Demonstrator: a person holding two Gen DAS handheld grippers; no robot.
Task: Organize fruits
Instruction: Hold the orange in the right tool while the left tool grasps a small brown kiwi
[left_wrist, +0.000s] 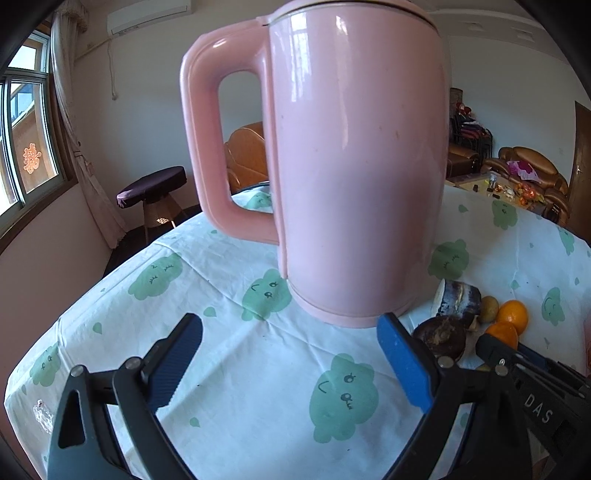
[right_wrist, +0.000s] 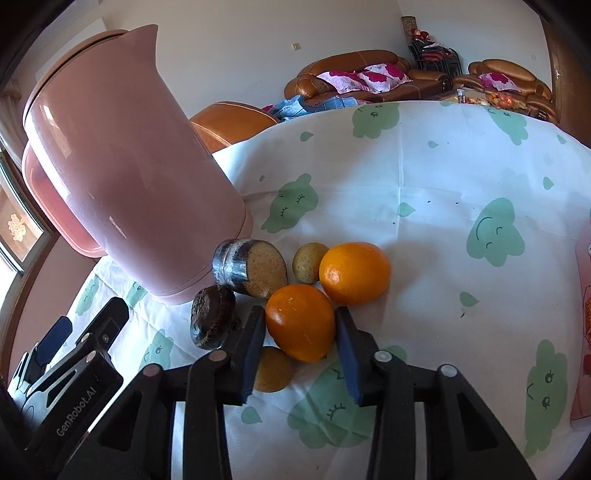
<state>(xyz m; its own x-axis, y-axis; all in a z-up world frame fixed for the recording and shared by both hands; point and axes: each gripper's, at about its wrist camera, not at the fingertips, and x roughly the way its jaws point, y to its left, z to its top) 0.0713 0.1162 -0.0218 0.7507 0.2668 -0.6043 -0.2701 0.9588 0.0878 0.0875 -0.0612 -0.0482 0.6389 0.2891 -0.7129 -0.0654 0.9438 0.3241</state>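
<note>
A tall pink kettle (left_wrist: 354, 162) stands upright on the counter (left_wrist: 258, 369), its handle toward the window side, and it fills most of the left wrist view. The left gripper (left_wrist: 291, 354) hangs just in front of the kettle's base with its blue-padded fingers (left_wrist: 404, 363) spread wide and nothing between them.

The fruits lie in a tight cluster just right of the kettle's base. Nearest the kettle is a short dark cut piece (right_wrist: 249, 267) with a pale, grainy cut face, touching or almost touching the kettle's foot. Just in front of it sits a dark brown, wrinkled round fruit (right_wrist: 212, 317). Beyond those, away from the kettle, are a small yellow-green fruit (right_wrist: 308, 262) and two oranges. The far orange (right_wrist: 354, 273) is glossy and evenly bright. The near orange (right_wrist: 301, 321) sits between the fingers of the right gripper (right_wrist: 300, 354), which are spread around it; the pads lie close on both sides, but whether they press it I cannot tell. A small tan fruit (right_wrist: 273, 369) shows partly under the left finger.

The counter wears a white cloth printed with green cloud faces and small drops. Behind the kettle are brown leather sofas (right_wrist: 354, 77) with pink floral cushions, a round stool (left_wrist: 153, 188) and a curtained window (left_wrist: 26, 136).
</note>
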